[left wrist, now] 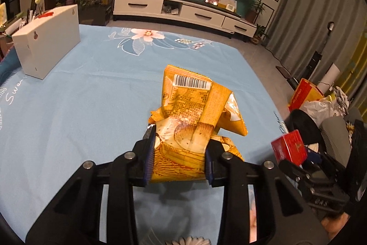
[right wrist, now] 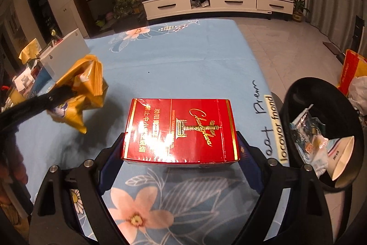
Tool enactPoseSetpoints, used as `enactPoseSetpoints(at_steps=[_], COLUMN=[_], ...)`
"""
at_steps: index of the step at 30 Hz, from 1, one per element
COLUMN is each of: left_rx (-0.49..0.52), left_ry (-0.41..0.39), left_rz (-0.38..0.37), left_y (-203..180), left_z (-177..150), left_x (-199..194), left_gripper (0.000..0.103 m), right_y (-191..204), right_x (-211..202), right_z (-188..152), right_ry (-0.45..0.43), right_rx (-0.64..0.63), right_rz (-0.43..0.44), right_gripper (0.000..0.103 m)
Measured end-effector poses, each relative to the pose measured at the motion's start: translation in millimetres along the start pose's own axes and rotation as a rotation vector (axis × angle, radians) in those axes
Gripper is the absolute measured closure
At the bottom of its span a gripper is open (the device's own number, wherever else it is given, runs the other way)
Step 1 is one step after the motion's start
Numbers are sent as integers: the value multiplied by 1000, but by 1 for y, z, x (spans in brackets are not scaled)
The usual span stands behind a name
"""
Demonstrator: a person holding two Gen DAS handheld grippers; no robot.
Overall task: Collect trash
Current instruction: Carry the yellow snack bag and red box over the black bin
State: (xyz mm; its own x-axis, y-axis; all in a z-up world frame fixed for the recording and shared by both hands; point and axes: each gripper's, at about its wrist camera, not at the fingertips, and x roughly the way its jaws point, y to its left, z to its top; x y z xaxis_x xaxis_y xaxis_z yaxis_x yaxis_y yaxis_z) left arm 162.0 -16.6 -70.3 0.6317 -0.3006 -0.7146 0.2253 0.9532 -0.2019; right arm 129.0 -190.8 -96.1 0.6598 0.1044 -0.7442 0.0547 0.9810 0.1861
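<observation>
A crumpled yellow snack bag (left wrist: 192,128) is pinched at its lower part between the 2 blue pads of the left gripper (left wrist: 177,159); the pads press into the foil from both sides, and the bag is seen lifted clear of the blue flowered tablecloth (left wrist: 91,95), with its shadow cast on the cloth below. The barcode end of the bag is turned upward and away from the camera. In the right wrist view the same bag (right wrist: 84,88) is seen at the left, held above the cloth.

A red cigarette box (right wrist: 181,130) is gripped across its width by the right gripper (right wrist: 181,153), whose fingers are spread wide and closed against the box's 2 short sides. The box is held flat, gold lettering upward, above the tablecloth; in the left wrist view it (left wrist: 290,147) appears at the right, off the table's edge.

A black trash bin (right wrist: 321,93) is set just beside the table's right edge, with wrappers and a paper cup lying in it. A white box (left wrist: 48,43) is standing at the table's far left. A white TV cabinet (left wrist: 183,10) is placed along the far wall.
</observation>
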Motion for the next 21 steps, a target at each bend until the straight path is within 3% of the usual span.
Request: enactPoseSetpoints(at_steps=[21], left_rx=[128], left_ry=[-64], left_rz=[-1], left_y=[-60], left_z=[-43], left_x=[-82], left_gripper=[66], right_y=[-23], right_x=[-80], right_z=[-30], right_ry=[-99], right_rx=[45], right_rz=[-28], right_gripper=[15])
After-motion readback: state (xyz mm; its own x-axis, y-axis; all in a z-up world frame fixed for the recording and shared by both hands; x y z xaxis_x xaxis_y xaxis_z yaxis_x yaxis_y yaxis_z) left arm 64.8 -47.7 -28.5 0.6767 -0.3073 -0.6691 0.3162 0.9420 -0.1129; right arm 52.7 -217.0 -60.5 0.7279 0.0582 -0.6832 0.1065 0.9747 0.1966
